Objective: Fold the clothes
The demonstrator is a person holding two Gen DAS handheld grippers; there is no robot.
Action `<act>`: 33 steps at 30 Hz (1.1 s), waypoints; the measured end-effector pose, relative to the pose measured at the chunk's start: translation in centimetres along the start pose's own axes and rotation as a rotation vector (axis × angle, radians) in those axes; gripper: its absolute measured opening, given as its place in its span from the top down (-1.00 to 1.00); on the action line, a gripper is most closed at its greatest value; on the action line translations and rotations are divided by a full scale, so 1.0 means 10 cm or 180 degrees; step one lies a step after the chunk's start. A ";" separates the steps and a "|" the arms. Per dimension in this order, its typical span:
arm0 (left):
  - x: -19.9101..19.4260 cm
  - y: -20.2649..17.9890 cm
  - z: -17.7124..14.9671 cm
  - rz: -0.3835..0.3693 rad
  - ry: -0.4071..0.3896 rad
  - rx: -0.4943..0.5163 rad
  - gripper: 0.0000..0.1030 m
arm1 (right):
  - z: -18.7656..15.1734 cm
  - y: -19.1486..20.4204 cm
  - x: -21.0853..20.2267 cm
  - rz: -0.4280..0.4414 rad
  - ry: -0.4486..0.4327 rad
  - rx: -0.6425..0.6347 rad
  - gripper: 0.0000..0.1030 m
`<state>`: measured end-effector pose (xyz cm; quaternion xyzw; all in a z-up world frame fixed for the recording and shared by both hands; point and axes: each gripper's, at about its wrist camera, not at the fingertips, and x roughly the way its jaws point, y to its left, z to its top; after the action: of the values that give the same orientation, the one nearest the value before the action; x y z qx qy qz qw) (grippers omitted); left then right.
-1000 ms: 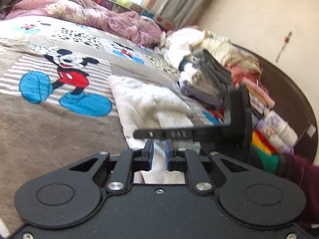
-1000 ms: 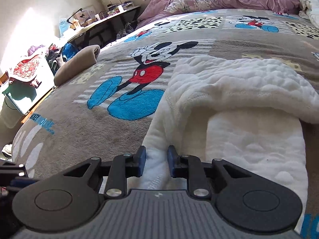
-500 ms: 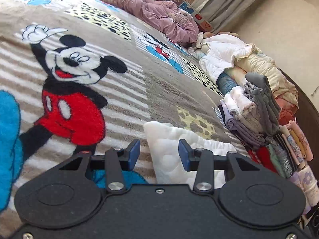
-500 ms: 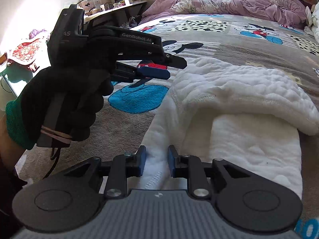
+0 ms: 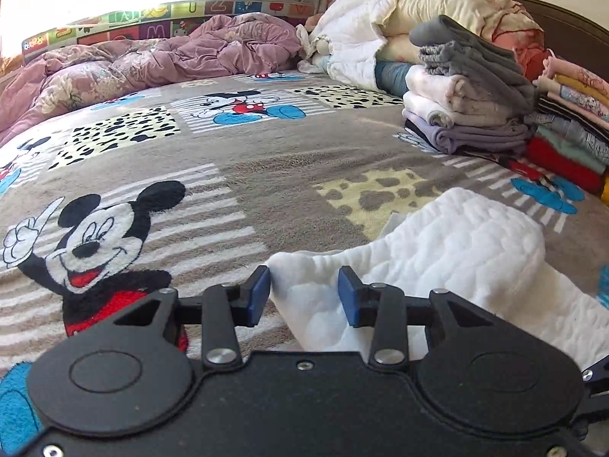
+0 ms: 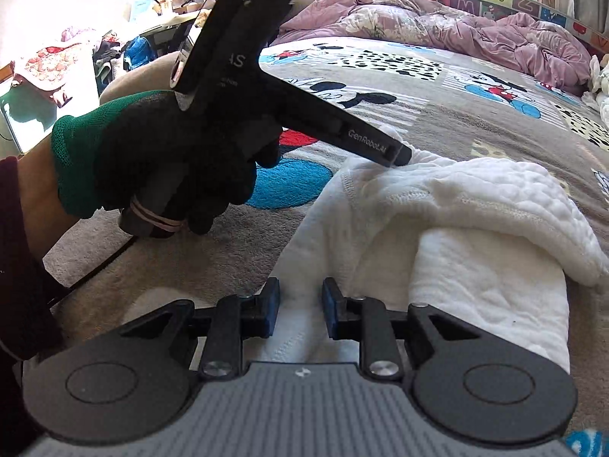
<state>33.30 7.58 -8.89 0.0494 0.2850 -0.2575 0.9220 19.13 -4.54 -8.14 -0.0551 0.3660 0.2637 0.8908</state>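
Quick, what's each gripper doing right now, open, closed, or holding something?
Left gripper: open, with a corner of the white quilted cotton garment between its pads, ungripped.
Right gripper: open over the same garment, not pinching it.

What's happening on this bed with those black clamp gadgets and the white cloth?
A person is folding laundry with a hand-held two-finger gripper in each hand. A white quilted cotton garment, partly folded over itself, lies on the grey cartoon-mouse blanket. The left gripper, held in a black and green glove, has its jaws apart around one corner of the garment. The right gripper sits over the near edge, not visibly pinching. Stacks of folded clothes wait by the headboard.
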 end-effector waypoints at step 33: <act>-0.08 0.08 0.08 -0.0200 -0.0124 -0.0381 0.19 | -0.07 0.34 0.03 -0.0451 0.0042 -0.0334 0.49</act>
<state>33.49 8.44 -7.85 -0.0198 0.2833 -0.2697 0.9201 17.12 -1.68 -8.50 -0.1293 0.3527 0.2184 0.9007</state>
